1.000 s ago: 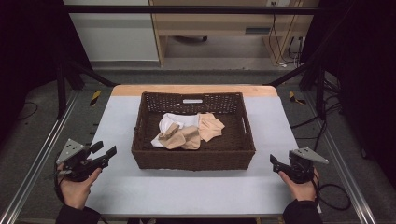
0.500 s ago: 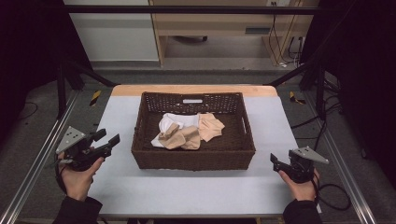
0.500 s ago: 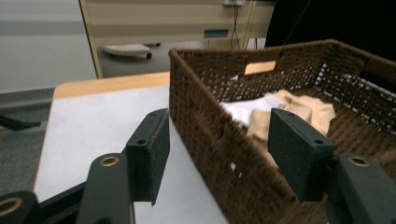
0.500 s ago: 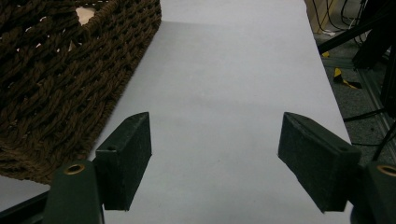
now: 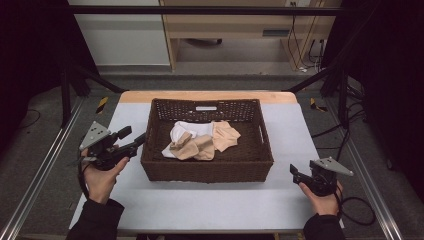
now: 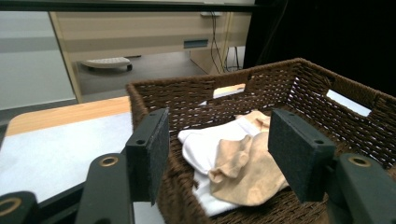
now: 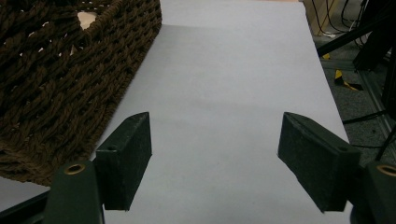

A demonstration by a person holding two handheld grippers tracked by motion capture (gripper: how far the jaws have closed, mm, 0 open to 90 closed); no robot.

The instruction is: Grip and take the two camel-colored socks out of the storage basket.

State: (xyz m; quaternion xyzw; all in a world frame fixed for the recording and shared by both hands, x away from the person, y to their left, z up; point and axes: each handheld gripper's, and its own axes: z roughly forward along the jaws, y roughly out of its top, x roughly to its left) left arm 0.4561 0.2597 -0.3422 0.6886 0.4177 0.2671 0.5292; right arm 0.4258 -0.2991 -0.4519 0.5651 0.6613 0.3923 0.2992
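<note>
Lying crumpled in the rectangular woven wicker basket (image 5: 207, 167), soft beige and white cloths (image 5: 200, 142); left gripper (image 5: 131, 141) and right gripper (image 5: 294, 172) both gape wide.

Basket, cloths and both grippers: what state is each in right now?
Wicker basket: upright on the table, open-topped, cloths inside.
White cloth: crumpled in the basket, partly under the beige ones.
Beige cloths: crumpled, lying loose on the white cloth.
Left gripper: open, empty, at the basket's left rim.
Right gripper: open, empty, over bare table right of the basket.
</note>
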